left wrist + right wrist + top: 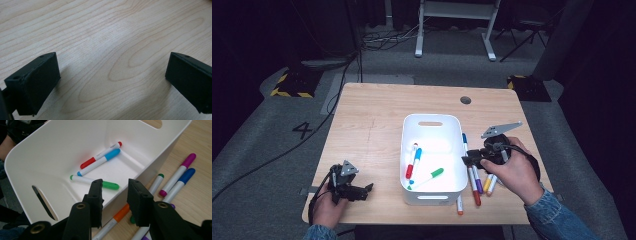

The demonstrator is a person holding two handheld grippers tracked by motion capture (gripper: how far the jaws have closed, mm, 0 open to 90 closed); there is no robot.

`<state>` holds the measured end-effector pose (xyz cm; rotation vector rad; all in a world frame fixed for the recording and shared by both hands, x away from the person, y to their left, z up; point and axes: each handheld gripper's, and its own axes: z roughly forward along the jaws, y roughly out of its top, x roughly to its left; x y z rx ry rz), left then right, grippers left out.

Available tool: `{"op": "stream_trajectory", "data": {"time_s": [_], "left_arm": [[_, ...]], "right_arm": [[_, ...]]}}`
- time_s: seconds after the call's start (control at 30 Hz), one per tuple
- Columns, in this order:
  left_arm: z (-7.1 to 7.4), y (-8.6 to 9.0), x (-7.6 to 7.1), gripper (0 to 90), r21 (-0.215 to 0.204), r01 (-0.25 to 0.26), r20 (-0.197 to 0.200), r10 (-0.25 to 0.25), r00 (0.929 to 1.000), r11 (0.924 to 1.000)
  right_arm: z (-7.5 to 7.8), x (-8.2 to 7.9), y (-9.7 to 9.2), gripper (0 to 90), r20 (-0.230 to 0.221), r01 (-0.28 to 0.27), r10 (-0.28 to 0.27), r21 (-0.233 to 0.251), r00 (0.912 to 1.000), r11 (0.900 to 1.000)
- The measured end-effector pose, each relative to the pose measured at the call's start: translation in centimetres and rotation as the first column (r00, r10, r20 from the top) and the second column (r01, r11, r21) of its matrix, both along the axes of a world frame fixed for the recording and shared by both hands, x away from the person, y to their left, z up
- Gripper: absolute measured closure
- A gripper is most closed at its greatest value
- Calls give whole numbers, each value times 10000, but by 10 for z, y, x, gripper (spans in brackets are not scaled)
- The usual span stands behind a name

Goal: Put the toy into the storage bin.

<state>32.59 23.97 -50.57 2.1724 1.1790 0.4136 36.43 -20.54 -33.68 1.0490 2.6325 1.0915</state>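
A: Where was the right gripper [468,161] at that moment?

B: Right of centre in the high view, over the right rim of the white bin [433,123]. In its own view its jaws stood a little apart with nothing between them, above the near wall of the bin [50,152].

A: And the markers?

B: Three lay inside the bin: a green marker [95,182] just ahead of the jaws, with a blue marker [98,162] and a red marker [101,155] side by side beyond it. More lay loose on the wooden table [372,105] just right of the bin, among them an orange marker [113,221] below the jaws and a purple marker [178,174] at the right of the frame.

A: The left gripper [362,191]?

B: Lower left of the high view, resting on the table well apart from the bin. Its jaws gaped wide over bare wood, holding nothing.
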Motion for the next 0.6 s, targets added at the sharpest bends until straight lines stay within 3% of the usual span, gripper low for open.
{"op": "stream_trajectory", "data": {"time_s": [0.23,0.6], "left_arm": [[0,0,0,0,16,-7,15,7,10000,10000],[0,0,0,0,15,-9,14,9,10000,10000]], "right_arm": [[-5,14,-16,685,-119,791,-796,-345,9968,9963],[-38,36,-34,690,-910,1474,-1580,-1129,9832,9826]]}}
